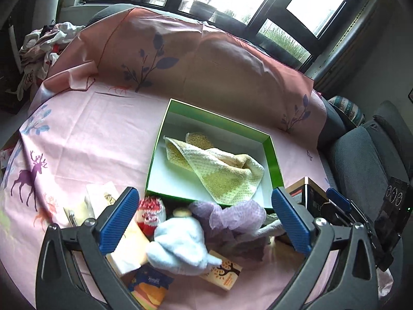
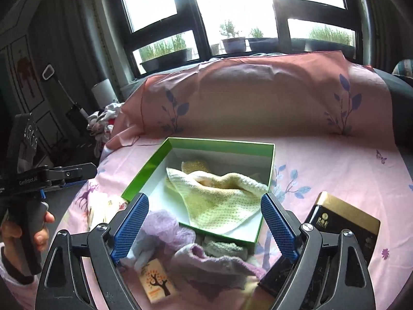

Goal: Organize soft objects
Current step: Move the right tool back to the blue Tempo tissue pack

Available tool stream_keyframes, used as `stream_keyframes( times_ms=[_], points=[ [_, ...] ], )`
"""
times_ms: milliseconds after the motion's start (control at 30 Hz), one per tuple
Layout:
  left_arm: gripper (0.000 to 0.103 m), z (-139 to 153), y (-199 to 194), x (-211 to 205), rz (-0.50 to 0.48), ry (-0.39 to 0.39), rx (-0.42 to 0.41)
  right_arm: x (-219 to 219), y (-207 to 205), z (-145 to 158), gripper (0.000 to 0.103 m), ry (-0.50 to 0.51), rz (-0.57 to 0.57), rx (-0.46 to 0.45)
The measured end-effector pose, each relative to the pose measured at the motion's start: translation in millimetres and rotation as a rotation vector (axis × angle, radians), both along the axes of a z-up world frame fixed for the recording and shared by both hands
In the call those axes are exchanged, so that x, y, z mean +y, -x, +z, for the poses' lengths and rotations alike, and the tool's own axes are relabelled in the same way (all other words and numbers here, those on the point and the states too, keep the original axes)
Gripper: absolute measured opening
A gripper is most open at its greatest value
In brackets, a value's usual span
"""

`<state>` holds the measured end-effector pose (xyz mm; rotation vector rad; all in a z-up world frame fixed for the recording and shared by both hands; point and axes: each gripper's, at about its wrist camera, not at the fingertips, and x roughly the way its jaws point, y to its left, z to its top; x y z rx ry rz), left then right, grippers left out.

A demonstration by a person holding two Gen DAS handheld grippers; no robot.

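Observation:
A green box (image 1: 273, 155) (image 2: 144, 170) with a white inside stands on the pink sheet. In it lies a crumpled yellow and cream towel (image 1: 219, 170) (image 2: 219, 193). In front of the box is a heap of soft things: a light blue plush (image 1: 178, 242), a purple mesh puff (image 1: 232, 214) (image 2: 165, 227), a lilac cloth (image 2: 206, 263) and a red and white knitted doll (image 1: 152, 211). My left gripper (image 1: 206, 222) stands open over this heap, nothing pinched. My right gripper (image 2: 204, 227) is open too, above the box's near edge and the lilac cloth.
Small cartons lie among the heap: an orange tree-print box (image 1: 224, 273) (image 2: 155, 281) and a tissue pack (image 1: 149, 286). A black and gold box (image 2: 346, 227) sits right of the green box. A hand (image 2: 15, 232) holds the left gripper's handle. Clothes (image 1: 44, 46) are piled far left.

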<state>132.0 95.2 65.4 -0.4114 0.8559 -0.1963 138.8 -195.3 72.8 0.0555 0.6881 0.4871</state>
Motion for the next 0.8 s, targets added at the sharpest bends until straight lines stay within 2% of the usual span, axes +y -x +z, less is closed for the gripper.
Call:
stream_keyframes(
  times_ms=[233,433,667,800],
  points=[
    [0.102,-26.5,55.9,11.6,0.019,0.097,0.059,3.6,54.1,-25.4,0.089,-0.046,0.065,0.053],
    [0.102,-52.2,92.7,15.7,0.051,0.163,0.117,2.6,83.6,-50.9,0.089,-0.092,0.083,0.121],
    [0.102,-72.5,115.7,13.2,0.04,0.112,0.128,19.5,112.1,-72.5,0.089,-0.072,0.134,0.131],
    [0.102,-81.1,123.0,11.4,0.036,0.063,0.115,32.6,126.7,-82.6,0.089,-0.026,0.141,0.112]
  ],
)
